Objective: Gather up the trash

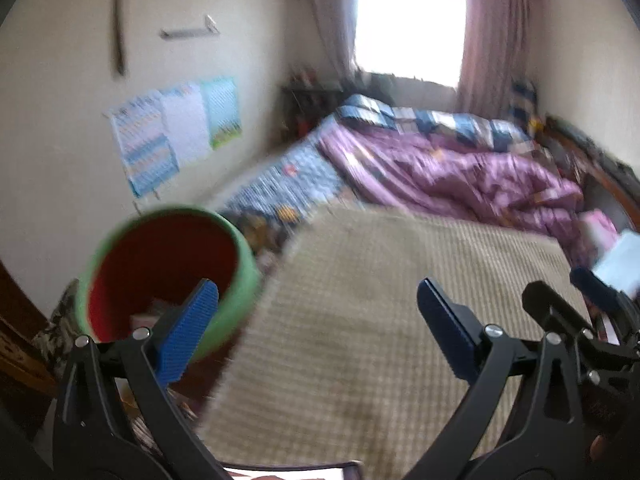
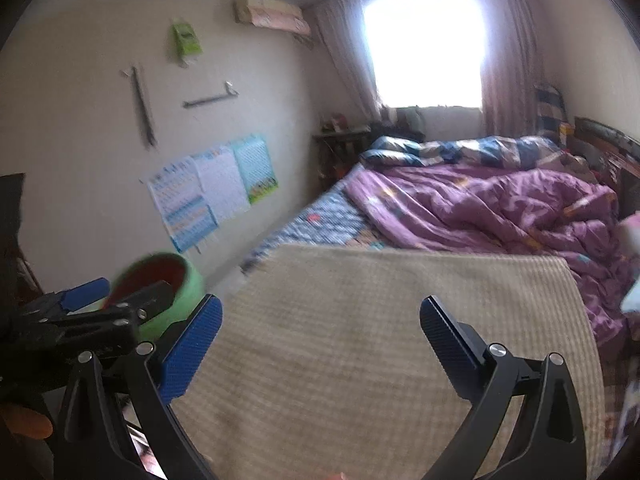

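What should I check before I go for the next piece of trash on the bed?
1. Left gripper open, nothing between its fingers: ok.
2. Right gripper open and unloaded: ok.
3. Green bin in view at the bed's left edge, mouth unobstructed: ok.
4. Next trash picked out: cannot tell; a white item lies at the right edge beside the purple quilt, too blurred to identify.
5. Beige mat free of trash: ok.
6. Room left in the bin: cannot tell; something pale lies at its bottom.
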`<state>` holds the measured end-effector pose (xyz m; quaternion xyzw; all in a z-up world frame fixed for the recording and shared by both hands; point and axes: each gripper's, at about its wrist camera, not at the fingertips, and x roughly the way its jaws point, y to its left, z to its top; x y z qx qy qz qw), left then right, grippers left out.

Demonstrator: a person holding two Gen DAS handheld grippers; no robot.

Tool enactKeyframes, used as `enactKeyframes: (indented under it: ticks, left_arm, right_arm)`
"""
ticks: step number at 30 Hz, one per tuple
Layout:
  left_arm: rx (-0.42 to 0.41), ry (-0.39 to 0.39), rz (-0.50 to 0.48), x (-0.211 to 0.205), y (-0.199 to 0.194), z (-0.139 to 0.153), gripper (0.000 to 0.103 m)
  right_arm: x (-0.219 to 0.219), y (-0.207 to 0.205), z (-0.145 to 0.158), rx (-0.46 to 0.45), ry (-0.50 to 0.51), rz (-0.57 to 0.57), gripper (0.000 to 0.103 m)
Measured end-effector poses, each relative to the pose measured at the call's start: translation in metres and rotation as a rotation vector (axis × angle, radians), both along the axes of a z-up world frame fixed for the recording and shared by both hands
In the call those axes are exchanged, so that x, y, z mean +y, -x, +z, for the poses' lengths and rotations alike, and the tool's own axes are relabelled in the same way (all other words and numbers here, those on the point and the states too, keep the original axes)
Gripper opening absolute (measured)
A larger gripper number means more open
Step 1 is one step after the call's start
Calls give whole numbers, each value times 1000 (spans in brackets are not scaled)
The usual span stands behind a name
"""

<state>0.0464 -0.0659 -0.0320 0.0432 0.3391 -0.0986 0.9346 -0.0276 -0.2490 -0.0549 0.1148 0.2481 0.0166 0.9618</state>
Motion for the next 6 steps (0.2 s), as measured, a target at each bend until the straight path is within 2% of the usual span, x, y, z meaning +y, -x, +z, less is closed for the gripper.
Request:
enactKeyframes:
  ticks: [2, 6]
  left_arm:
    - [69, 7, -41, -20, -13, -17, 97]
    - [88, -36, -73, -65, -42, -54, 98]
  right_arm:
    - [-19, -9, -20, 89, 35, -65, 96]
    - [-66, -24, -60, 243, 23, -220, 96]
